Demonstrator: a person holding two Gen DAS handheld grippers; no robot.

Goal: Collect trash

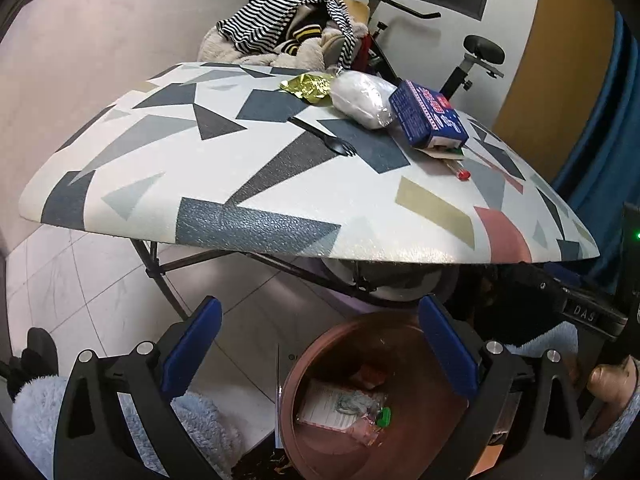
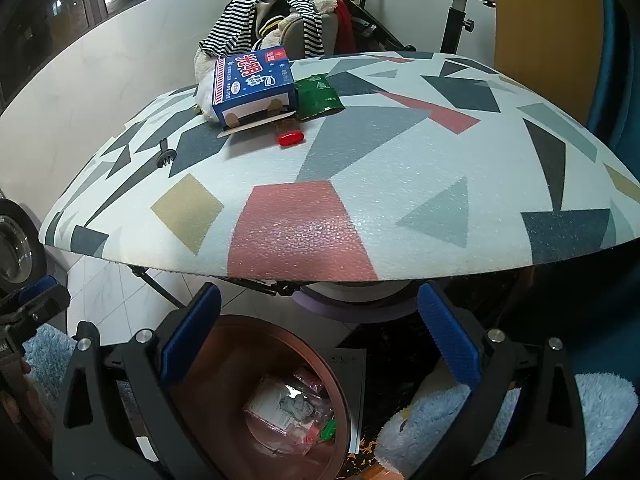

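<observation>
Left tongs (image 1: 320,344): spread wide, nothing between the blue pads (image 1: 448,352); they hang over the brown bin (image 1: 304,440), below the near edge of the surface.
Right tongs (image 2: 320,336): also spread wide and empty, above the same bin (image 2: 224,344) and in front of the surface edge.
Surface (image 1: 280,200): a top covered in grey, blue, pink and tan geometric shapes, on folding black legs.
Bin: round, brown, standing on the tiled floor beneath the near edge of the surface; inside lie a printed paper (image 1: 324,404), crumpled clear wrappers and a small green piece (image 1: 384,416).
Blue carton (image 1: 430,114): on the far part of the surface, its flap end open toward the cameras; in the right wrist view (image 2: 252,80) white characters show on its top.
White plastic bag (image 1: 360,98): just beside the carton, touching it on its left in the left wrist view.
Gold foil wrapper (image 1: 308,86): flat on the surface beyond the bag.
Black plastic fork (image 1: 324,136): lying alone on the surface, prongs toward the near edge, apart from the carton.
Red cap (image 2: 291,138): on a small item lying in front of the carton's open end.
Green packet (image 2: 320,94): flat, touching the carton's right side in the right wrist view.
Striped clothing (image 1: 280,16): piled on a chair behind the surface.
Person: pale blue fleece sleeves (image 1: 36,412) show at the lower edges.
</observation>
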